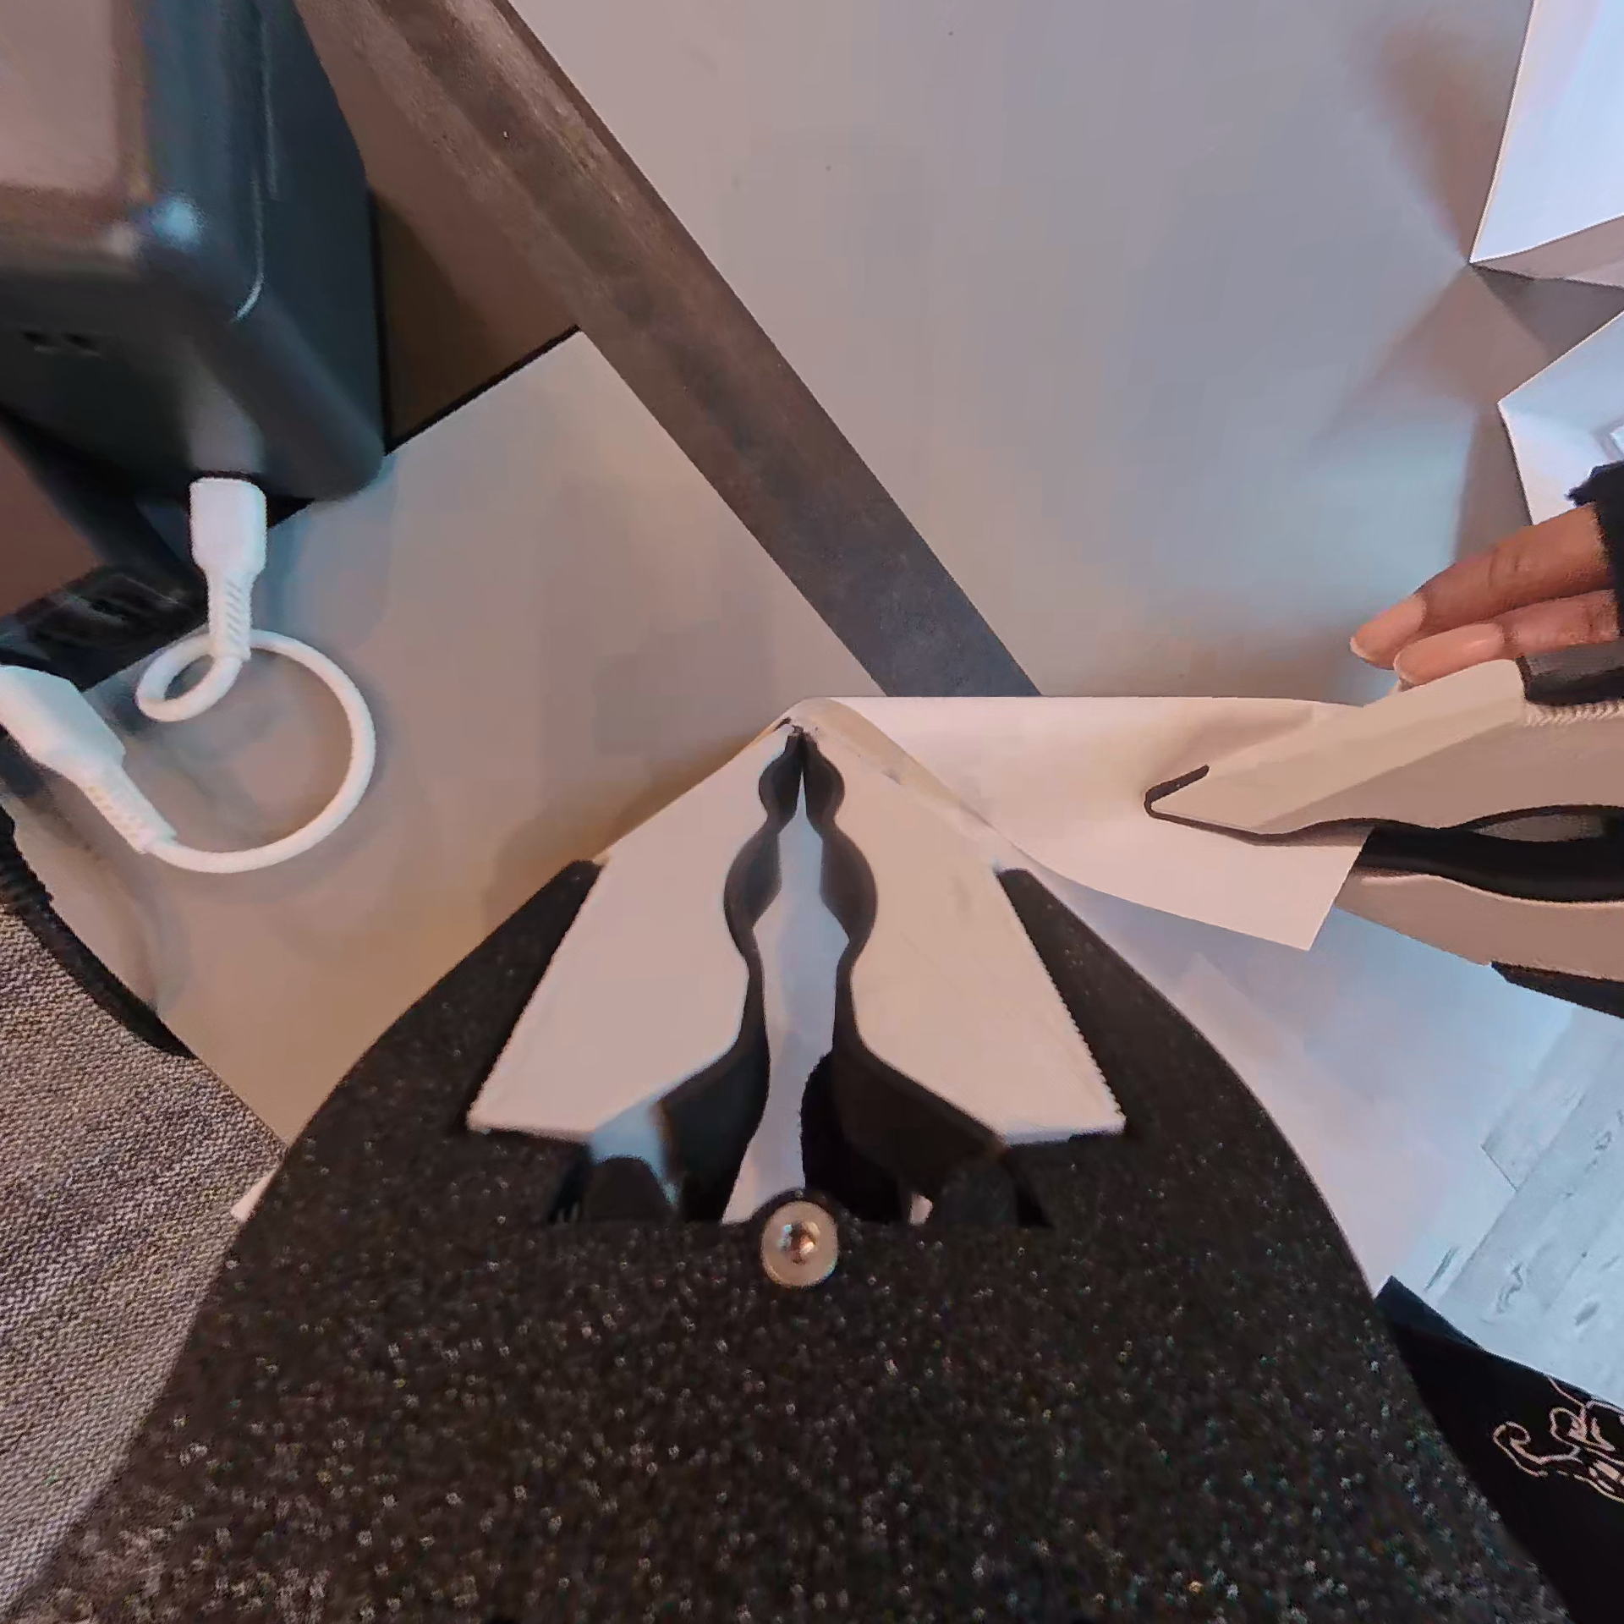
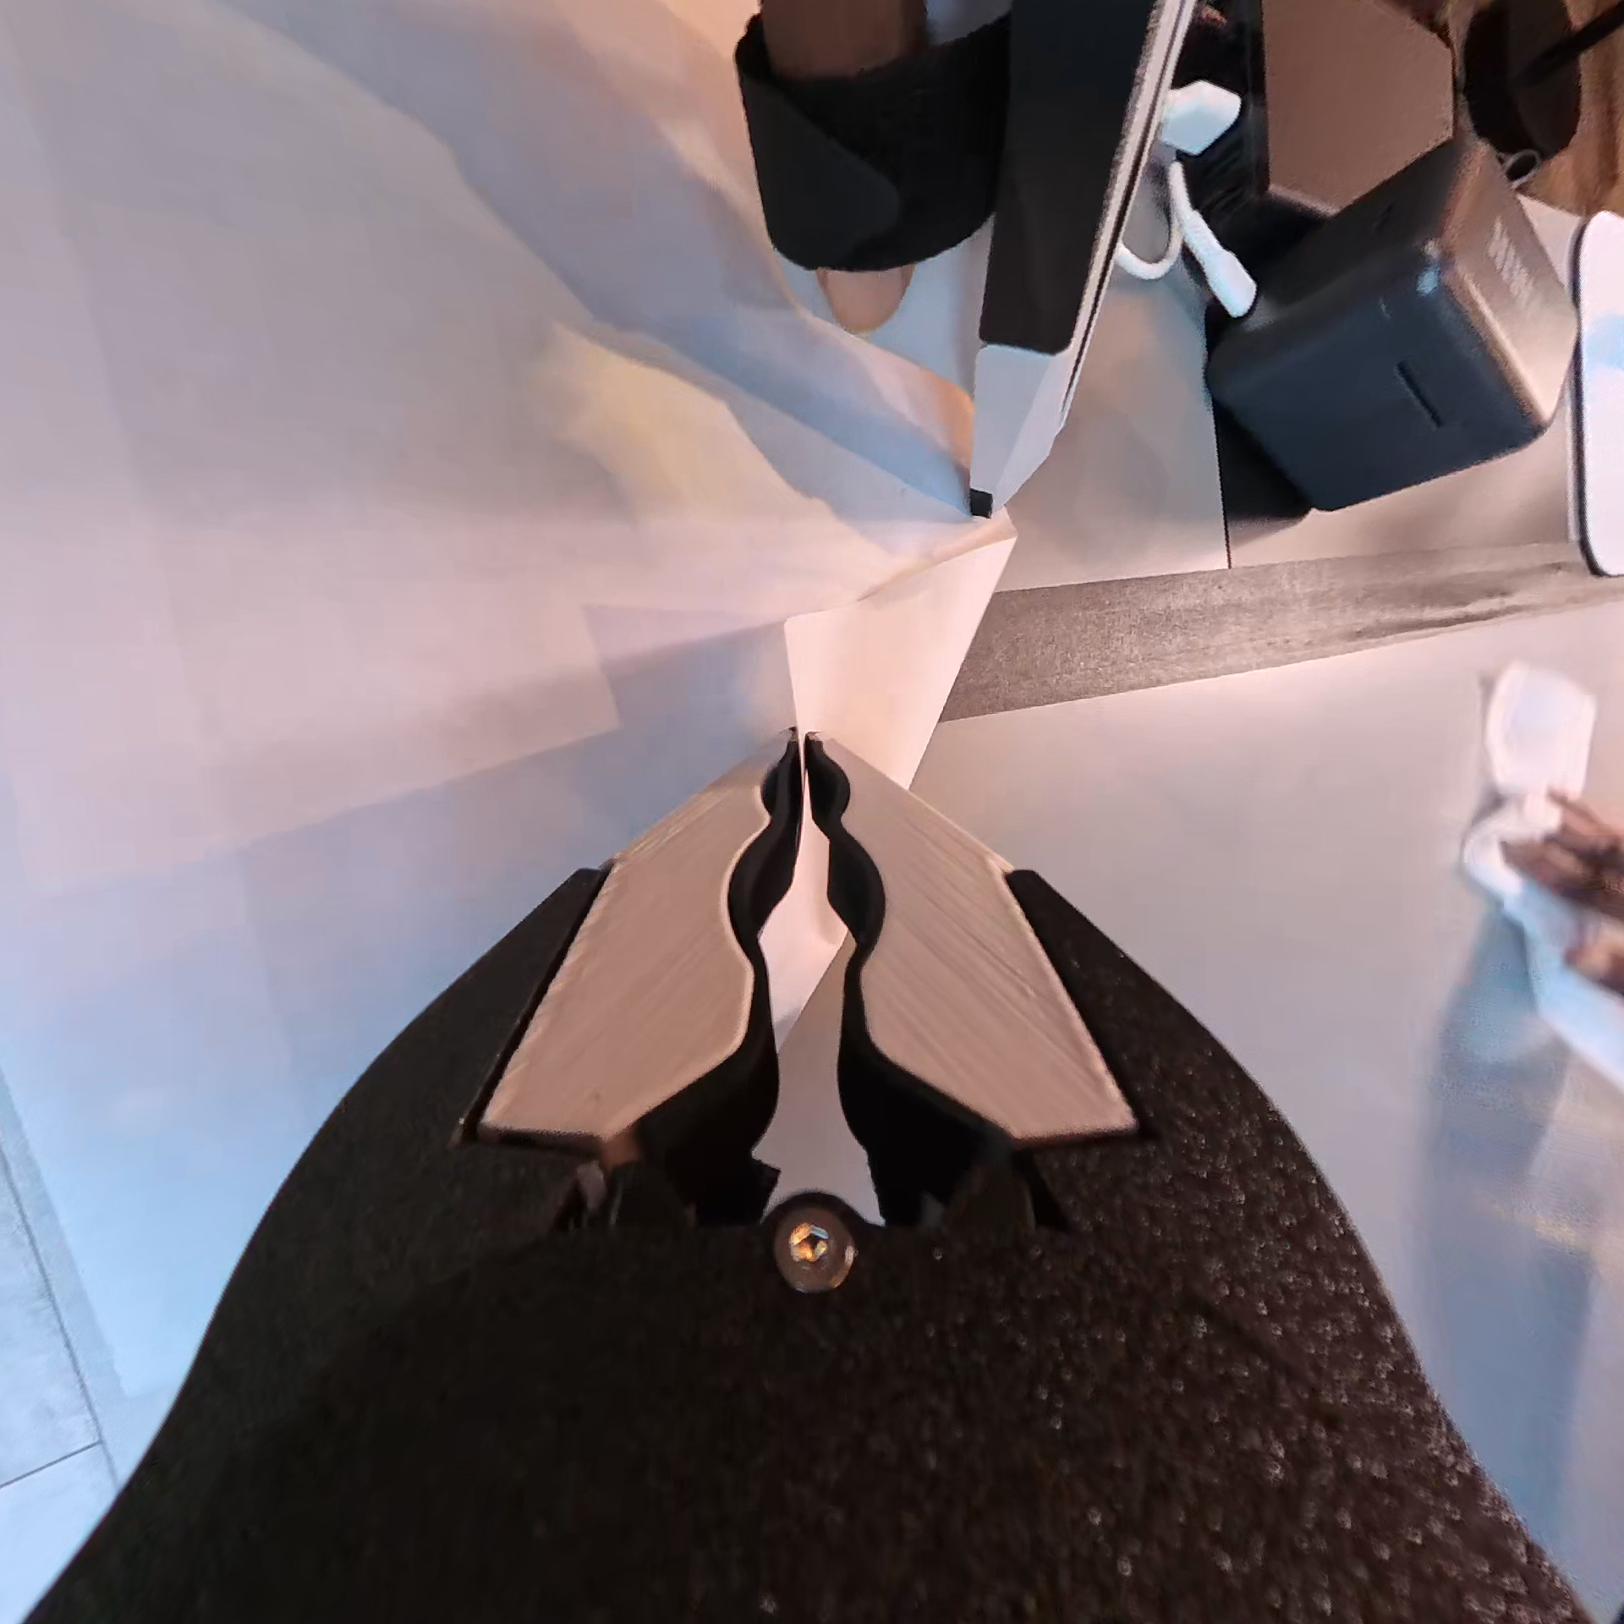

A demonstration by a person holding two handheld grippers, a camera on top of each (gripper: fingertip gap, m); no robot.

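My left gripper (image 1: 801, 743) is shut on the corner of a white paper sheet (image 1: 1011, 791), held just above the grey table (image 1: 1054, 351). My right gripper (image 1: 1160, 800) comes in from the right, shut on the same sheet a short way along its edge, with a person's fingers (image 1: 1476, 624) on it. In the right wrist view my right gripper (image 2: 804, 743) pinches the paper (image 2: 888, 668). The left gripper (image 2: 984, 510) pinches its far corner, held by a hand in a black strap (image 2: 844, 176). The sheet is creased and spreads away to the left.
A dark strip (image 1: 703, 351) crosses the table diagonally. A black box (image 1: 220, 308) with looped white cables (image 1: 290, 756) stands at the left; it also shows in the right wrist view (image 2: 1371, 387). White folded paper (image 1: 1564, 132) lies far right. A clear packet (image 2: 1547, 791) lies on the table.
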